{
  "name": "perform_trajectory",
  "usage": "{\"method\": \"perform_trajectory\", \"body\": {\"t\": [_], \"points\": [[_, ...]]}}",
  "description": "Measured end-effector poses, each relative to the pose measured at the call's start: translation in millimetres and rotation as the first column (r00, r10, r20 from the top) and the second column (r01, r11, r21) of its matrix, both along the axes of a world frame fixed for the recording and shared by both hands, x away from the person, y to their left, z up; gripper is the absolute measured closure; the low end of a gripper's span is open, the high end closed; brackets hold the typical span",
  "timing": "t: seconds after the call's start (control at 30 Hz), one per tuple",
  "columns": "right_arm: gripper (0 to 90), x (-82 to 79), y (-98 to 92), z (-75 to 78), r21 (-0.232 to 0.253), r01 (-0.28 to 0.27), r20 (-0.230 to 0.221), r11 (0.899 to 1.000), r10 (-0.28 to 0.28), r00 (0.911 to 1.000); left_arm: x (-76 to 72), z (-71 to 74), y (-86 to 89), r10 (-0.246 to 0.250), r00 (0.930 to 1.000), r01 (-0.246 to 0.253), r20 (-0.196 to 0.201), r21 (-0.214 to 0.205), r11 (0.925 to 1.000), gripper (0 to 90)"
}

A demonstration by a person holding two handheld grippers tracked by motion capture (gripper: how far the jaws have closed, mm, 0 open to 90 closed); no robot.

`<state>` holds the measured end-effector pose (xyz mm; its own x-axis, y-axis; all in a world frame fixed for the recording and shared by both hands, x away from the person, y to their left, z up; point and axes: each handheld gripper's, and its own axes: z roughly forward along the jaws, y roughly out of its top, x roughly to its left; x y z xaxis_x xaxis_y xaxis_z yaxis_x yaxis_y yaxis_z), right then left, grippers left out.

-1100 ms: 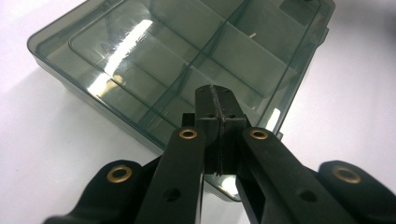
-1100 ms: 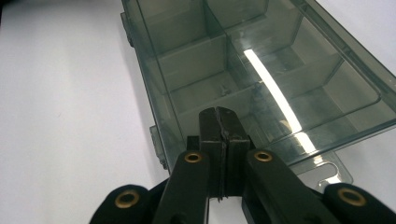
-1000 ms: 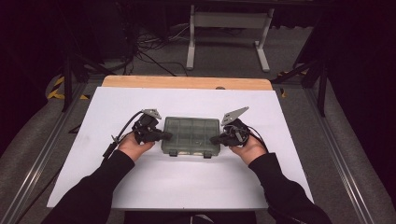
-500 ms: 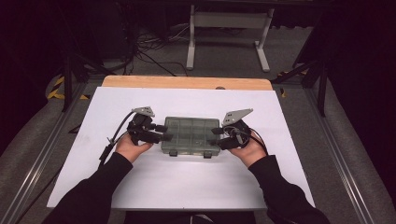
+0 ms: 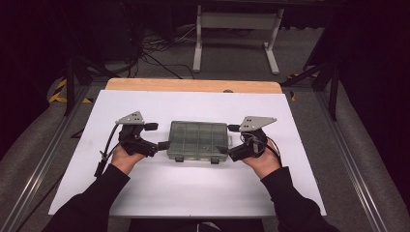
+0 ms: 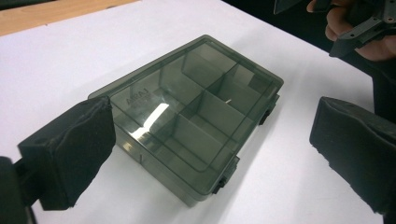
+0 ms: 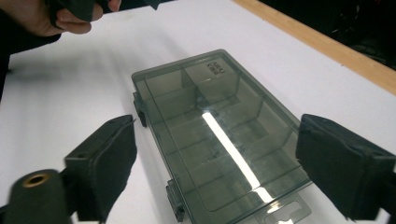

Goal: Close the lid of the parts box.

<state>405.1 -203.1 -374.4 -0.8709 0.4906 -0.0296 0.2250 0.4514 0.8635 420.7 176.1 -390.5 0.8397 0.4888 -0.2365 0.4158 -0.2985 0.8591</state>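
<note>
Smoky clear compartment box (image 5: pixel 198 140) sat lid-shut, flat on the white sheet (image 5: pixel 193 188), roughly centred on the table, long side running left-right, two latches on the near long edge facing the person.

Left gripper (image 5: pixel 157 137) was just off the box's left short end; right gripper (image 5: pixel 228 140) just off the right short end. Both sets of jaws had just been opening. Left gripper view: jaws stood wide, one pad (image 6: pixel 74 149) beside the box's near corner, the other well clear out over bare sheet, nothing pinched. Right gripper view: jaws wide too, pads either side of the box end and not pressing on it, nothing gripped. Whether the left pad still grazed the box wall, couldn't tell.

Edges: box's far long edge ran parallel to the wooden table strip (image 5: pixel 193 85), a broad band of sheet between them. Near latches well back from the sheet's front edge. Left and right short ends each had a gripper right beside them, then open sheet out to the side margins.

Room: bare sheet all round the box; hands and forearms came in from the near corners; metal rails (image 5: pixel 358 179) flanked the table on both sides
</note>
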Motion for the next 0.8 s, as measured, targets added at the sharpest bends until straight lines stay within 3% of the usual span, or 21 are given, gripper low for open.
{"method": "perform_trajectory", "body": {"t": [0.23, 0.43, 0.5, 0.67, 0.8], "points": [[4.6, -8.8, -8.0, 1.0, 0.045, 0.009, 0.025, 0.999, -0.011, 0.9996, -15.7, 1.5, 11.5, 0.004, 0.9972, -0.001, 0.074, -0.047, 0.9989, 0.3], [1.4, -18.2, -15.3, 0.6, 0.075, 0.021, 0.048, 0.997, -0.024, 0.9985, -28.5, 0.3, 23.3, 0.015, 0.9949, -0.007, 0.100, -0.079, 0.9968, 0.2], [0.7, -21.8, -18.1, -0.9, 0.082, 0.024, 0.059, 0.996, -0.029, 0.9979, -32.7, -0.7, 27.1, 0.027, 0.9912, -0.015, 0.130, -0.093, 0.9956, 0.2], [0.7, -27.7, -27.1, -6.1, 0.100, 0.031, 0.078, 0.994, -0.039, 0.9962, -40.8, -6.1, 35.3, 0.048, 0.9875, -0.032, 0.150, -0.106, 0.9938, 0.2], [0.7, -32.9, -35.2, -11.1, 0.121, 0.047, 0.091, 0.992, -0.058, 0.9942, -43.5, -11.3, 41.3, 0.057, 0.9887, -0.039, 0.138, -0.127, 0.9911, 0.2]]}}
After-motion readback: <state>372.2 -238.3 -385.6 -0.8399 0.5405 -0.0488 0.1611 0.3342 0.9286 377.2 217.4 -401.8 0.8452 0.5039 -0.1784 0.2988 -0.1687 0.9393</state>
